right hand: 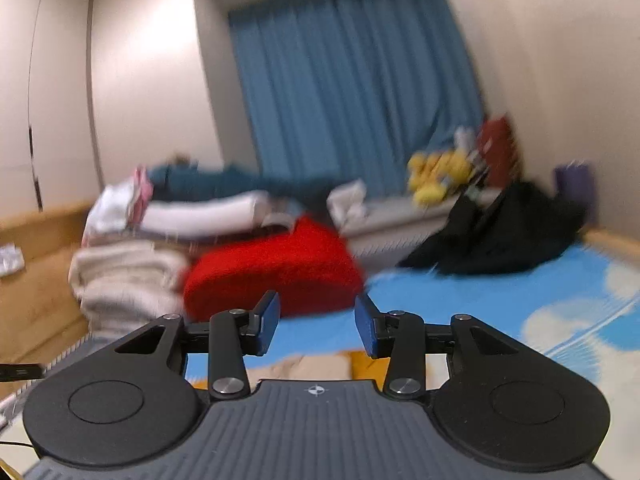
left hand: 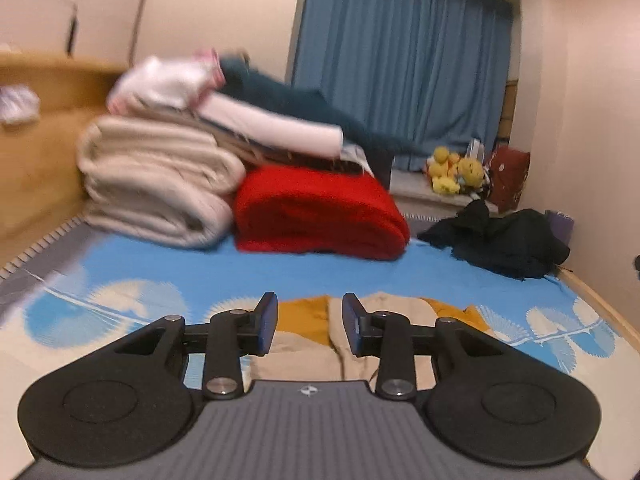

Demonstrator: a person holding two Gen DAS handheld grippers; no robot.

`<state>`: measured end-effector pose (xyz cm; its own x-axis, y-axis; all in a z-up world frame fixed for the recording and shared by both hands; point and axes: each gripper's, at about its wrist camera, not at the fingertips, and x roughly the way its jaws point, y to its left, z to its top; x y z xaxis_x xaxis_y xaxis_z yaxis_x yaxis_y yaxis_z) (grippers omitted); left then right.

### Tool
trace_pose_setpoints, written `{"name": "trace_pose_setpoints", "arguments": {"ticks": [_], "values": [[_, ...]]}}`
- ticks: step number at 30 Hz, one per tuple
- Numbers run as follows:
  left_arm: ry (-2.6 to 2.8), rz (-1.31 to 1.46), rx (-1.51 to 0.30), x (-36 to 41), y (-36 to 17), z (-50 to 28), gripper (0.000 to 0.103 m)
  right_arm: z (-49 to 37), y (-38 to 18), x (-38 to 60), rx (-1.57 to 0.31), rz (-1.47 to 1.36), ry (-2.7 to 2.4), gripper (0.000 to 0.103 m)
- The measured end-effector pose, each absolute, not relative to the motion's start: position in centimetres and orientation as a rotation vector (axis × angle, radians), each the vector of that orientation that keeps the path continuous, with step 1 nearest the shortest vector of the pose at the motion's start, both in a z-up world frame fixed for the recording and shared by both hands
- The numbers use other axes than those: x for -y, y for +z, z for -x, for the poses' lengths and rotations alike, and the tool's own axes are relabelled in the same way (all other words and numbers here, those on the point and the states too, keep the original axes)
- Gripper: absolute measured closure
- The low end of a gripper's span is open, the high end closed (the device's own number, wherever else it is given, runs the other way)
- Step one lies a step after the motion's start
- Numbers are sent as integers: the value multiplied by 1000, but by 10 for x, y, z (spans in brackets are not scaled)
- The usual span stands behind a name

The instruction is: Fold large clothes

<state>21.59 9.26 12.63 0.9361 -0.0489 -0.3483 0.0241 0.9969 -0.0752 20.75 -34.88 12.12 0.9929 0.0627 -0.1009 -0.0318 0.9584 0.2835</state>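
A beige and mustard-yellow garment lies on the blue patterned bedspread, low in the left wrist view, just beyond my left gripper. The left gripper's jaws stand apart with nothing between them, raised above the cloth. In the right wrist view the same garment shows only as a strip under my right gripper. That gripper is open too and holds nothing. Both views are blurred by motion.
A stack of folded cream blankets, a red blanket and other folded clothes sits at the back left. A black heap of clothing lies at the right. Plush toys line the ledge under the blue curtain. A wooden headboard runs along the left.
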Motion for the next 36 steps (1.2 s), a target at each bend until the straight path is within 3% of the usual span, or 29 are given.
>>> {"name": "trace_pose_setpoints", "arguments": {"ticks": [10, 17, 24, 29, 36], "values": [[-24, 47, -259, -100, 176, -6, 64, 4, 150, 414, -13, -335, -131, 59], [-66, 76, -203, -92, 210, 81, 64, 83, 160, 439, 70, -342, -207, 56], [-140, 56, -130, -81, 242, 114, 47, 117, 197, 464, 215, -331, -255, 55], [-100, 93, -255, -76, 177, 71, 46, 87, 180, 473, 134, -333, -239, 46], [42, 109, -484, -84, 26, -8, 59, -21, 56, 452, -247, -364, -215, 47]]}}
